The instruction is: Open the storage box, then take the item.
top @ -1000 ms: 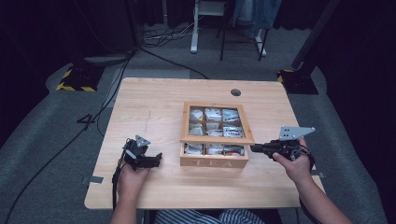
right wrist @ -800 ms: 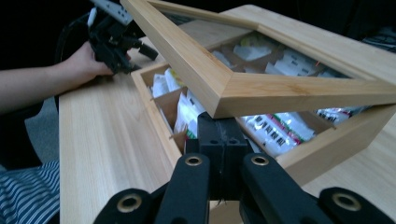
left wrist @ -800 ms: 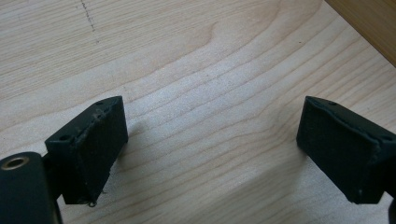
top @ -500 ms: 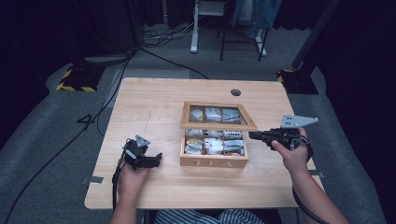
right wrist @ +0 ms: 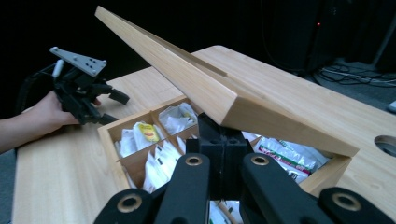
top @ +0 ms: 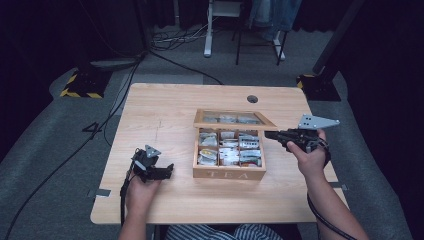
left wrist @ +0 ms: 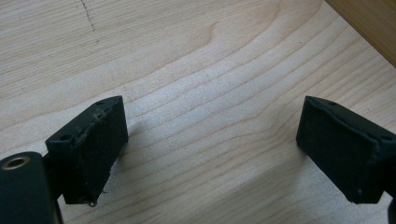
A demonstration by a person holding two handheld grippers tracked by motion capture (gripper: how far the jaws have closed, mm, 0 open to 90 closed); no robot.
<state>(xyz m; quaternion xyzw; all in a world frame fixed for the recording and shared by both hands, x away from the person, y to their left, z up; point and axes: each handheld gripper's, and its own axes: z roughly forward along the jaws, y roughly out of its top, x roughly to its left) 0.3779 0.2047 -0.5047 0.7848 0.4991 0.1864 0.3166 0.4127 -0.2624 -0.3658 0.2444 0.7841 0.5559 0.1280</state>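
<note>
The right gripper (top: 270, 134) has its jaws pressed together, empty, and pushes from under the right edge of the wooden lid (top: 234, 119), which stands half raised over the tea box (top: 228, 172) in the middle of the table (top: 165, 107). The step in hand seems to be opening the one box; next the lid must probably swing further back on its far hinge. The left gripper (top: 169, 171) rests with jaws apart on the table, left of the box. Inside I count six compartments with tea bags (top: 209, 140).
</note>
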